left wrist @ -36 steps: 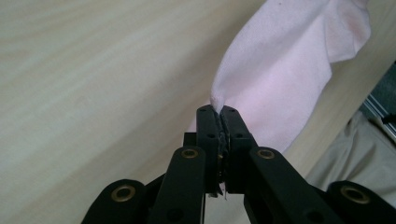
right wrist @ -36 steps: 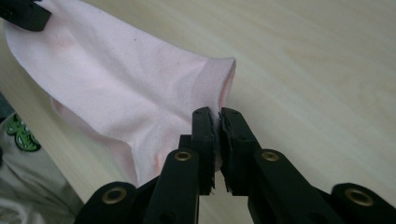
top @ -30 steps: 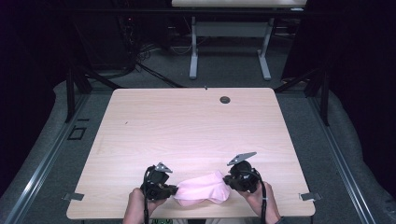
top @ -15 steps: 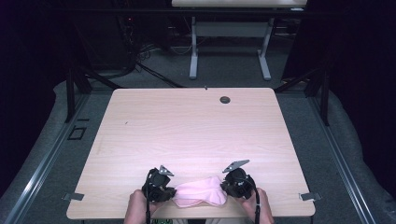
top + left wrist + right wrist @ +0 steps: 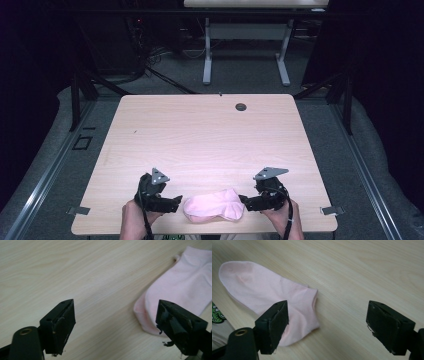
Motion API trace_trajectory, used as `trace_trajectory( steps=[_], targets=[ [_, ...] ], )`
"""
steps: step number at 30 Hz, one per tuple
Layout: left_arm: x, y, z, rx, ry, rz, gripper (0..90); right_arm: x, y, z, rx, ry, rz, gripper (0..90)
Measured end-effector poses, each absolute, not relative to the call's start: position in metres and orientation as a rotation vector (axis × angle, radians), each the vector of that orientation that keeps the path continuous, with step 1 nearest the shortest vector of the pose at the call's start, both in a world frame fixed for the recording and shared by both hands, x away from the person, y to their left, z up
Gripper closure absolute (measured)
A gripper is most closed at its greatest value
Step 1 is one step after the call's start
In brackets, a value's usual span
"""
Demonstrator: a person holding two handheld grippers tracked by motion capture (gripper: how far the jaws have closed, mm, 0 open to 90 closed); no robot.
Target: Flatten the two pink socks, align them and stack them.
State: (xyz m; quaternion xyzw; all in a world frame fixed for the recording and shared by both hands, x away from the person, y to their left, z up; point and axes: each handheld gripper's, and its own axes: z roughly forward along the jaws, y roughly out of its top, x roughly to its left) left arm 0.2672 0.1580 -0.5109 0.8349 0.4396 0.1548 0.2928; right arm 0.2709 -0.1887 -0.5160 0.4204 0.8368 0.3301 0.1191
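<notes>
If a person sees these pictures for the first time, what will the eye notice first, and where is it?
First comes the pink sock, lying flat at the near edge of the pale wooden table, the one soft, coloured thing on it. The left gripper and the right gripper flank it at either end; their jaws have just been opening and stand wide, with nothing pressed between them. Far off, a small dark round fitting sits near the table's back edge.

Soft pink cloth sock, matt wood-grain table
</notes>
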Motion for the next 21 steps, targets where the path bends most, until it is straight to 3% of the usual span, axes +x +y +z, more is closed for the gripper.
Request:
trace_trajectory(
  steps=[12,21],
  targets=[
    [0.265,0.219,-0.534,2.148,1.334,0.462,3.7,0.263,-0.252,-0.517,1.379,2.269,0.93,1.4],
    [0.27,0.255,-0.576,2.091,1.42,0.523,0.2,0.268,-0.295,-0.552,1.534,2.157,0.798,0.0]
  ],
)
